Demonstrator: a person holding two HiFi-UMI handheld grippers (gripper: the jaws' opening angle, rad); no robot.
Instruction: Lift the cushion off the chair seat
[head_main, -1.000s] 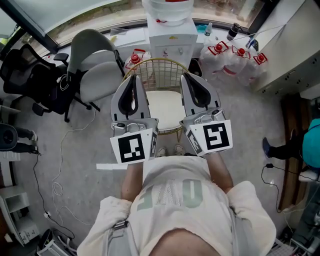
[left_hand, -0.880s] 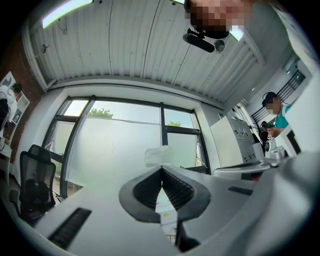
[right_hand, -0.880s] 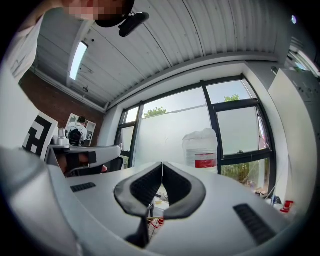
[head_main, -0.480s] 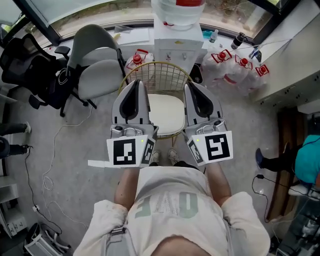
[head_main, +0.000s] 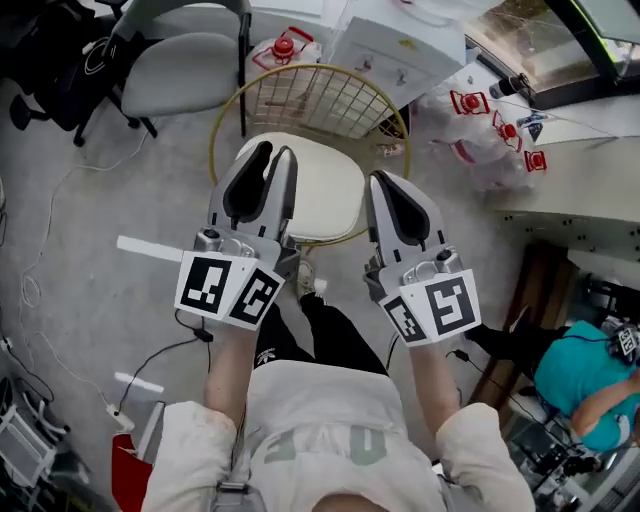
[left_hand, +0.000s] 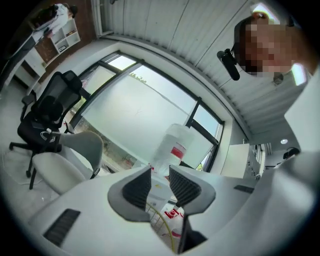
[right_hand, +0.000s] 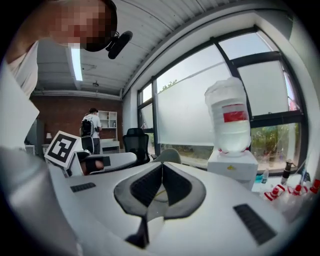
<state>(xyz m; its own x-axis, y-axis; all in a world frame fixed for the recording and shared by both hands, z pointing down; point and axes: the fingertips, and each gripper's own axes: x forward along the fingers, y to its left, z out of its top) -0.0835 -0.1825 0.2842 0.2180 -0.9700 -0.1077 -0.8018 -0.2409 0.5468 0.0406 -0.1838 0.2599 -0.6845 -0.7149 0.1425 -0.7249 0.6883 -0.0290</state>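
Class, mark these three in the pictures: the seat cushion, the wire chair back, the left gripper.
seat cushion (head_main: 325, 190), head view, middle of its bare top.
wire chair back (head_main: 320, 100), head view, its gold mesh.
left gripper (head_main: 276, 150), head view, between its fingertips.

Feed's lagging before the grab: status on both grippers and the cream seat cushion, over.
Left gripper just been opening, jaws slightly apart, empty. Right gripper shut, empty. Cream round cushion flat on gold wire chair, not gripped. Nothing on top.
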